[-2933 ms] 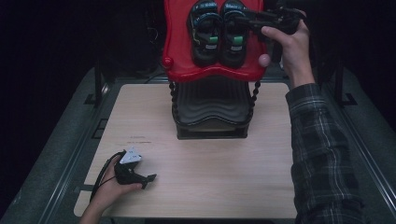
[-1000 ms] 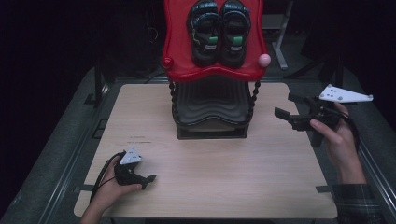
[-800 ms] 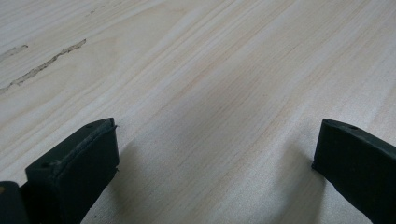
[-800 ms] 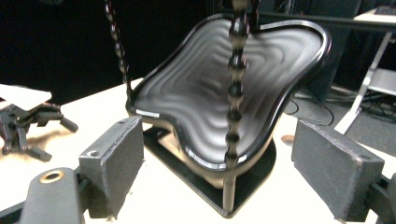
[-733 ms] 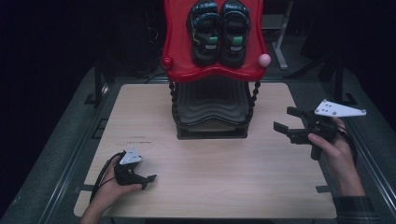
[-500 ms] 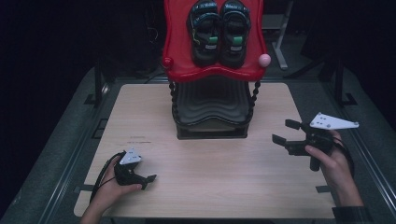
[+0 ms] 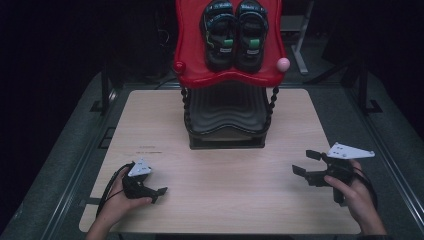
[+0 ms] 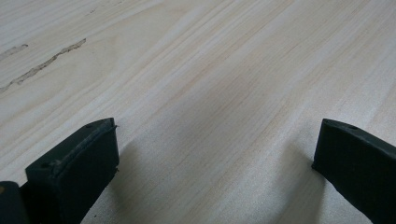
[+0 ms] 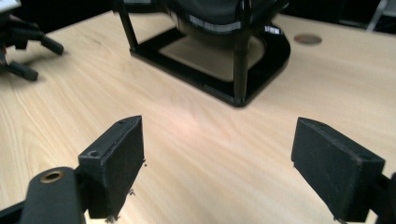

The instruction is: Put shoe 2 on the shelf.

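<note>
Resting low, both grippers [image 7: 159, 190] [image 7: 304, 165] gape over the table [image 7: 225, 180].

Dark room around pale wooden table [image 7: 165, 125]

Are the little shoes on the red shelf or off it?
On it: both shoes sit side by side atop the red shelf.

We see a light wood table [image 7: 165, 120]; a black-based shoe rack [image 7: 227, 125] stands on it, ahead of and between both grippers, left gripper [image 7: 155, 192] resting on it.
</note>
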